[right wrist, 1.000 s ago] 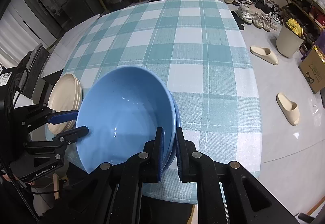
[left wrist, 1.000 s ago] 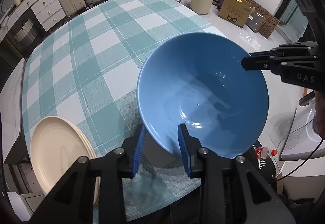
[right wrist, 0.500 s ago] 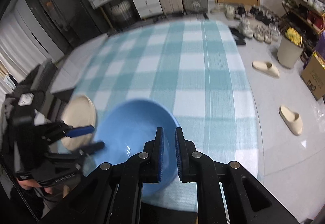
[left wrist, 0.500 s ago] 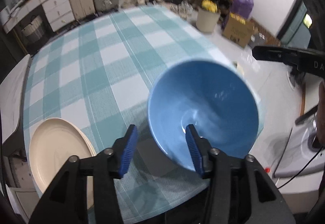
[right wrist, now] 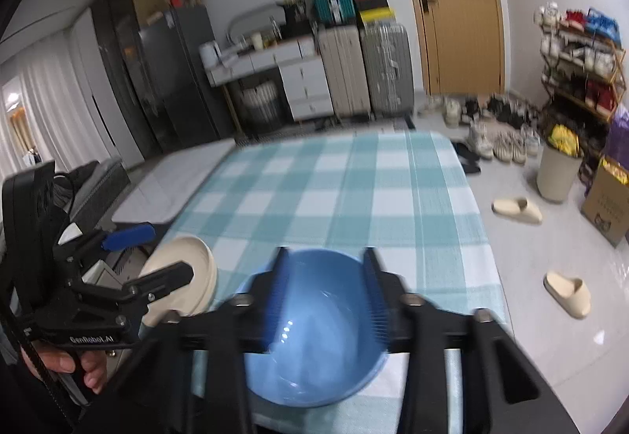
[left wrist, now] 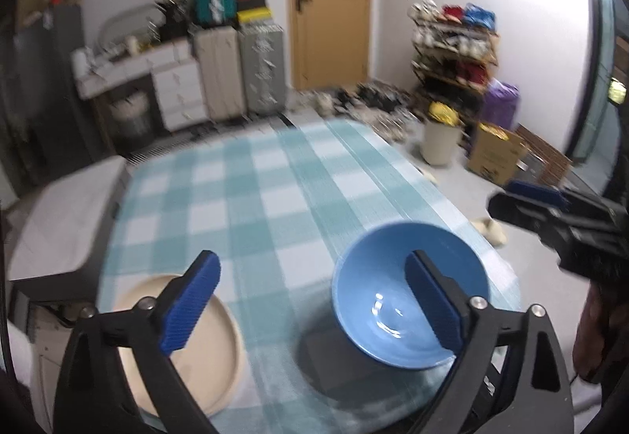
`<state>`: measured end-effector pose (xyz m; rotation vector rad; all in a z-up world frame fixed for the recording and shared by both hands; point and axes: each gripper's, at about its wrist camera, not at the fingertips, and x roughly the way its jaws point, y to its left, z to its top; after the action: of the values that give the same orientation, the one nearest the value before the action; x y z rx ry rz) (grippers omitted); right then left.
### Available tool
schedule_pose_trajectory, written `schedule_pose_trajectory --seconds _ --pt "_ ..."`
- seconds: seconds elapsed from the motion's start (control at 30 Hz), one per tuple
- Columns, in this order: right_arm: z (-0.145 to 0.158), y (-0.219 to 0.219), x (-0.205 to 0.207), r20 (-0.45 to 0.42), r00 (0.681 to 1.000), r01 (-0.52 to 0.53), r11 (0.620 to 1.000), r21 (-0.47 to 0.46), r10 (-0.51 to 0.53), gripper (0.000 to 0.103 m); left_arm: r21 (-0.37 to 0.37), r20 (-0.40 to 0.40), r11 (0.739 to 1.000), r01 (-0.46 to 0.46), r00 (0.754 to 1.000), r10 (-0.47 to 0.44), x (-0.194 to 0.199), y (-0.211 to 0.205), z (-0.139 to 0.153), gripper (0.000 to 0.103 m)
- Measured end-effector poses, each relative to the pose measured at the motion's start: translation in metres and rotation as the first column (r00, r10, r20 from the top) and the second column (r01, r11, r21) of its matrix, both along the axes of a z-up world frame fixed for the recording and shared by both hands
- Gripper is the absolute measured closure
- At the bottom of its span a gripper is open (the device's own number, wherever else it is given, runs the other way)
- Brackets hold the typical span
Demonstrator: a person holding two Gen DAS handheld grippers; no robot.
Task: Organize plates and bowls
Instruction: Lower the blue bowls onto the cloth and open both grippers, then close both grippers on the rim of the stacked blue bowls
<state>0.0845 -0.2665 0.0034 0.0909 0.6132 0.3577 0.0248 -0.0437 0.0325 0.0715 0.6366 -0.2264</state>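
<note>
A blue bowl (left wrist: 409,296) stands on the checked tablecloth near the table's front right corner; it also shows in the right wrist view (right wrist: 314,339). A stack of cream plates (left wrist: 188,339) lies at the front left, also seen in the right wrist view (right wrist: 184,276). My left gripper (left wrist: 310,304) is wide open and empty, raised above the table between plates and bowl. My right gripper (right wrist: 326,300) is open above the bowl, holding nothing; it shows at the right in the left wrist view (left wrist: 526,206).
The teal and white checked table (right wrist: 354,182) stretches ahead. Suitcases (right wrist: 365,68), drawers and a door stand at the back. A bin (right wrist: 558,174), a cardboard box, slippers (right wrist: 515,210) and a shoe rack are on the floor to the right.
Both grippers have let go of the blue bowl, opened and pulled back and upward. The bowl now rests on the table beside the plates.
</note>
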Motion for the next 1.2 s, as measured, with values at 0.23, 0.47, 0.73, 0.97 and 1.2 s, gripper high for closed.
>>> schedule_pose_trajectory --seconds 0.23,0.47,0.73,0.97,1.2 --pt "0.005 0.011 -0.049 0.275 0.959 0.057 0.998 0.039 -0.065 0.008 0.005 0.147 0.992 -0.126 0.981 0.123 -0.021 0.012 0.003 0.0" --pt "0.0 0.029 -0.083 0.359 0.932 0.062 0.998 -0.008 -0.055 0.001 -0.043 0.137 0.988 -0.151 0.978 0.156 -0.034 0.02 -0.011 0.0" --pt "-0.028 0.026 -0.097 0.29 0.952 0.101 0.995 0.012 -0.1 0.001 -0.095 0.052 0.986 -0.138 0.988 0.144 -0.033 0.021 -0.038 0.0" --pt "-0.041 0.017 -0.094 0.242 0.964 0.109 0.994 0.029 -0.113 0.001 -0.109 -0.01 0.986 -0.126 0.992 0.126 -0.028 0.016 -0.051 0.0" --pt "-0.055 0.01 -0.077 0.181 0.975 0.122 0.991 0.052 -0.13 0.001 -0.091 -0.044 0.989 -0.119 0.992 0.115 -0.024 0.013 -0.062 0.0"
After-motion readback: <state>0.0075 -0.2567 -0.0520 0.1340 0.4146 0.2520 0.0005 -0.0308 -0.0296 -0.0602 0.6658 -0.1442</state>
